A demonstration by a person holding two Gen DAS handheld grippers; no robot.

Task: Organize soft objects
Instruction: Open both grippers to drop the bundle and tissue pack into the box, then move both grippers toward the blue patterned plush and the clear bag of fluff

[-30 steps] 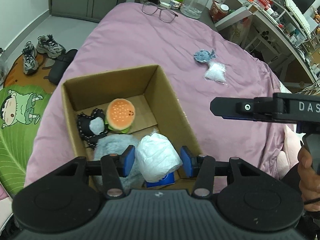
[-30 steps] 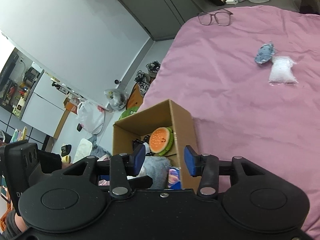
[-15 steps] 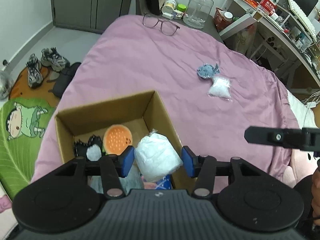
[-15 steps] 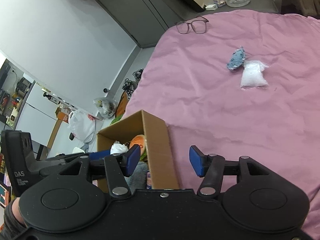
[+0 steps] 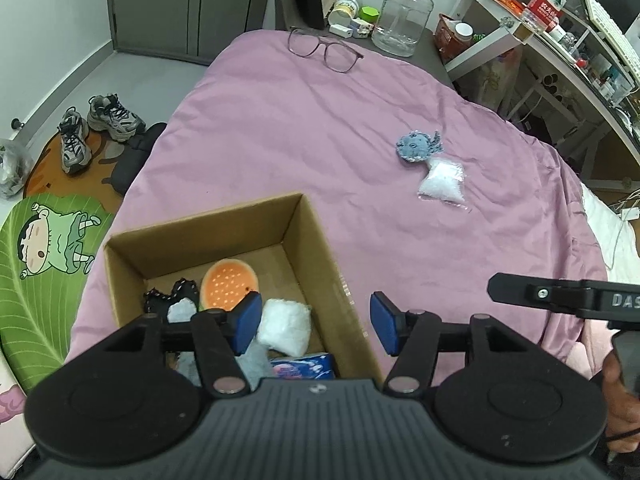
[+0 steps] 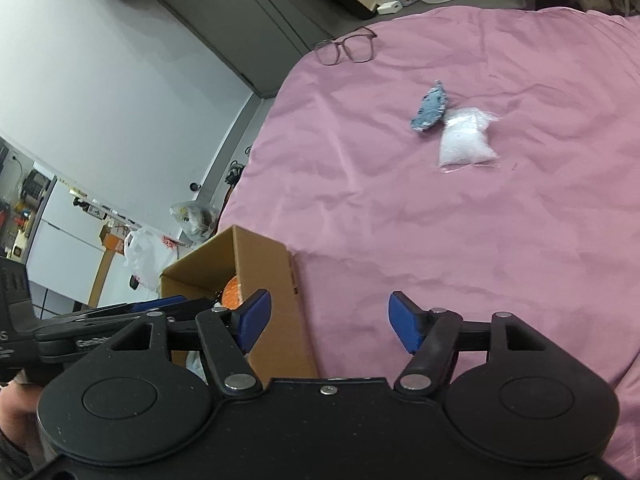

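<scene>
A cardboard box [image 5: 320, 256] sits on the pink bedspread [image 5: 304, 136]. In it lie a white stuffing bag [image 5: 284, 326], an orange burger plush [image 5: 229, 289], a black-and-white plush [image 5: 176, 304], grey fluff and a blue packet [image 5: 304, 366]. My left gripper [image 5: 314, 326] is open and empty above the box's right wall. A blue knitted toy [image 5: 416, 146] and a second white bag [image 5: 442, 182] lie together farther up the bed; both show in the right wrist view, the toy [image 6: 430, 106] and the bag [image 6: 466, 138]. My right gripper [image 6: 330, 322] is open and empty over the bedspread, beside the box [image 6: 260, 272].
Glasses [image 5: 324, 48] lie at the bed's far edge. A nightstand holds a clear jar [image 5: 402, 10] and small bottles. Shelves [image 5: 560, 40] stand on the right. Shoes [image 5: 96, 128] and a green cartoon mat [image 5: 40, 264] are on the floor to the left.
My left gripper has opened and let go of the white stuffing bag, which now lies in the box. Both grippers have risen and drawn back. The right gripper has opened wider.
</scene>
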